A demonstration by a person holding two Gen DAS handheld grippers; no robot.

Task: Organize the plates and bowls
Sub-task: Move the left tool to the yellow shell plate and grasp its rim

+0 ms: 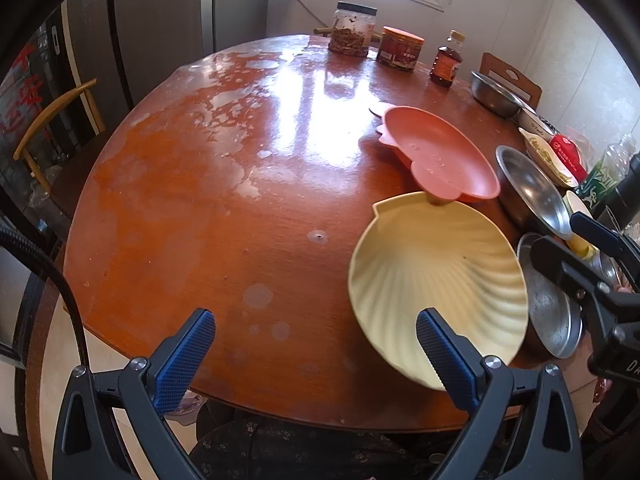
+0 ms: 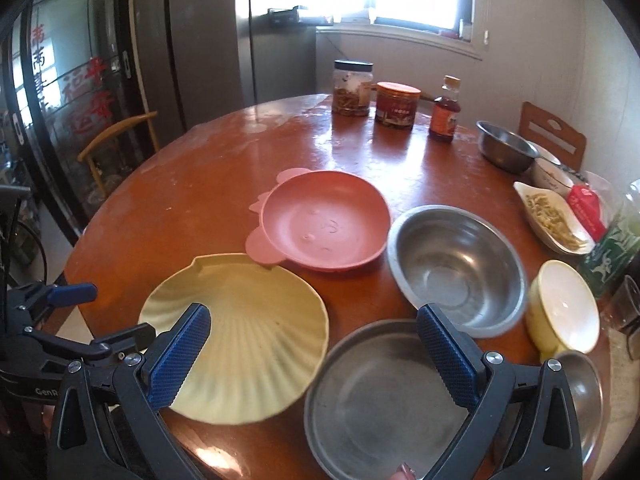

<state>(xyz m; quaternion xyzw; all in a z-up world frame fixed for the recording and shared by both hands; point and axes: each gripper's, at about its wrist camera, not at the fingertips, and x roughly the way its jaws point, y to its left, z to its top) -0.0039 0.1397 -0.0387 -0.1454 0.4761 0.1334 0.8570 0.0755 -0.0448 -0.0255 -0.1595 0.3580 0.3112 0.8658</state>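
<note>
Table: round, red-brown wooden table (image 2: 200, 184), glossy with pale worn patches, window glare streaking the far half.
Left gripper: the left gripper (image 1: 316, 344) hangs over the near edge, blue-padded fingers (image 1: 182, 356) spread wide, nothing between them; its right finger sits in front of the yellow plate's near rim (touching or not, I cannot tell).
Right gripper: the right gripper (image 2: 314, 346) is wide apart too and empty, straddling the spot where the yellow plate and the flat steel pan meet.
Yellow plate: a shell-shaped, ribbed yellow plate (image 2: 244, 336) lies near the table's front edge, just left of the pan.
Pink plate: an eared pink plate (image 2: 326, 222) sits just behind the yellow one, and one ear overlaps the yellow rim.
Steel pan: a shallow steel pan (image 2: 372, 400) is closest to the camera, at the front edge.
Steel bowl: a deep steel bowl (image 2: 456, 268) stands right of the pink plate, just behind the pan.
Yellow-and-white bowl: a small yellow-and-white bowl (image 2: 564, 308) stands to the right of the steel bowl.
Far side: a jar (image 2: 353, 88), a red tub (image 2: 396, 104) and a bottle (image 2: 445, 110) stand in a row; another steel bowl (image 2: 504, 146) stands further right.
</note>
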